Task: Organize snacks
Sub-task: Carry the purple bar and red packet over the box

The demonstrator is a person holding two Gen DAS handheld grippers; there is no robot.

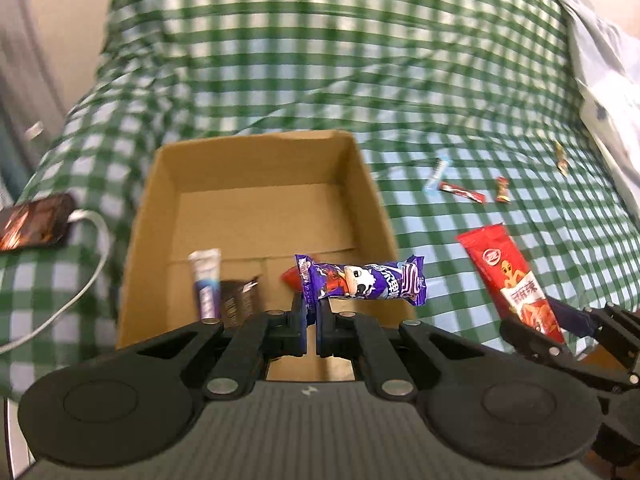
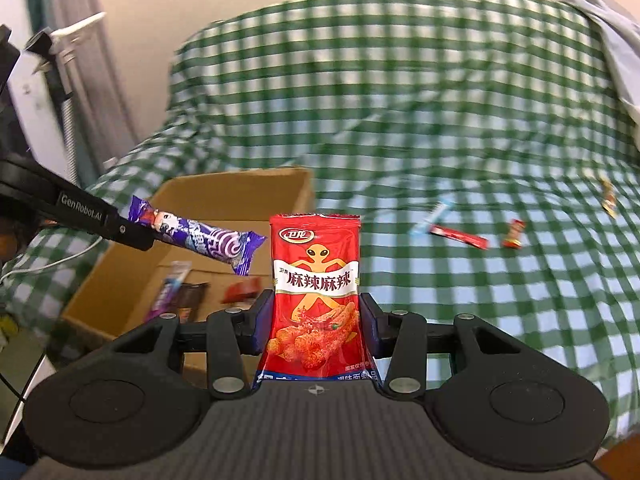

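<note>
My left gripper (image 1: 311, 312) is shut on the end of a purple snack bar (image 1: 360, 283), held over the near right part of an open cardboard box (image 1: 256, 148). The bar also shows in the right wrist view (image 2: 200, 240). My right gripper (image 2: 315, 320) is shut on a red spicy snack packet (image 2: 316, 280), upright, right of the box (image 2: 240, 184); the packet shows in the left wrist view (image 1: 508, 280). Inside the box lie a purple-white tube packet (image 1: 206, 284), a dark brown packet (image 1: 240, 300) and a red snack (image 1: 290, 278).
Small snacks lie on the green checked bedcover (image 1: 440, 80): a light blue stick (image 1: 436, 174), a red stick (image 1: 462, 192), a red candy (image 1: 501, 190) and a gold candy (image 1: 561, 156). A phone (image 1: 34, 222) with a white cable (image 1: 86, 276) lies left of the box. A pale cloth (image 1: 600, 60) is at the right.
</note>
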